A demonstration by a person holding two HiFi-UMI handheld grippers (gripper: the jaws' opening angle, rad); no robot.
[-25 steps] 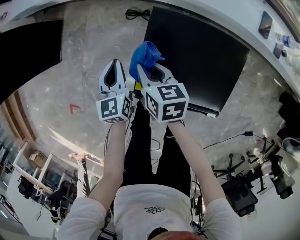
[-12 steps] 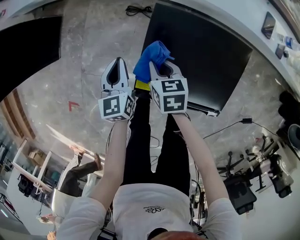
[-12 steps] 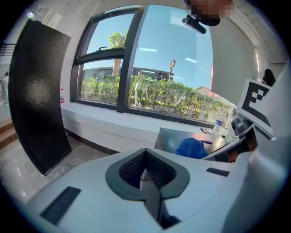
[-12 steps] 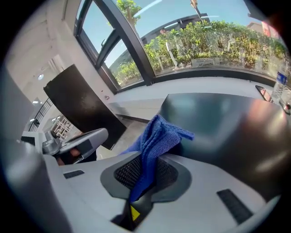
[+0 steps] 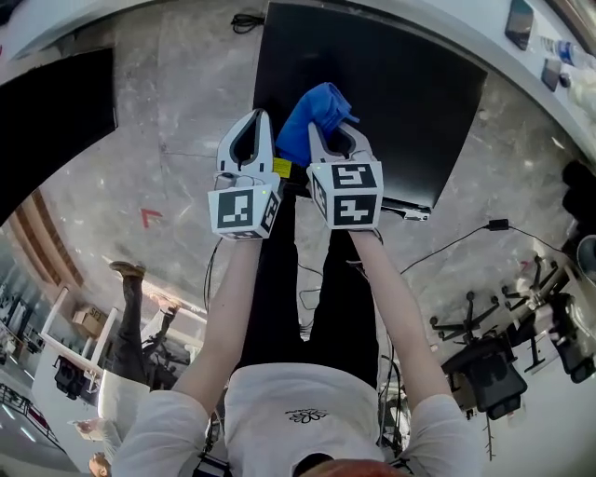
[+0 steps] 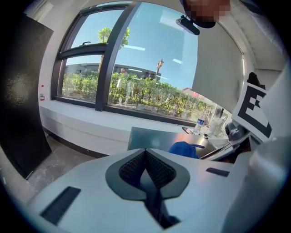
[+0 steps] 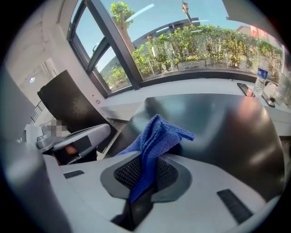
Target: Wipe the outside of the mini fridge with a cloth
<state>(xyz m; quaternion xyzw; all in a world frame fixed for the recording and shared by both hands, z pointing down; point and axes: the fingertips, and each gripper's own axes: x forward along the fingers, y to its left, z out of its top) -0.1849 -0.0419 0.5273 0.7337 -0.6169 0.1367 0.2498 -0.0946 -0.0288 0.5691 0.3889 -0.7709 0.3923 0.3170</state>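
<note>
The mini fridge is a black box on the floor in front of me; its top shows as a dark glossy surface in the right gripper view. My right gripper is shut on a blue cloth, which sticks out past the jaws above the fridge's near left part. My left gripper is shut and holds nothing, just left of the fridge edge. In the left gripper view the blue cloth and fridge top appear beyond the closed jaws.
A second black panel stands at the left. Cables lie on the marble floor behind the fridge. A white sill with a phone and bottle runs along the right. Office chairs stand at the lower right.
Both grippers have moved forward towards the fridge, and the cloth now hangs over its top. The right gripper still holds the cloth.
</note>
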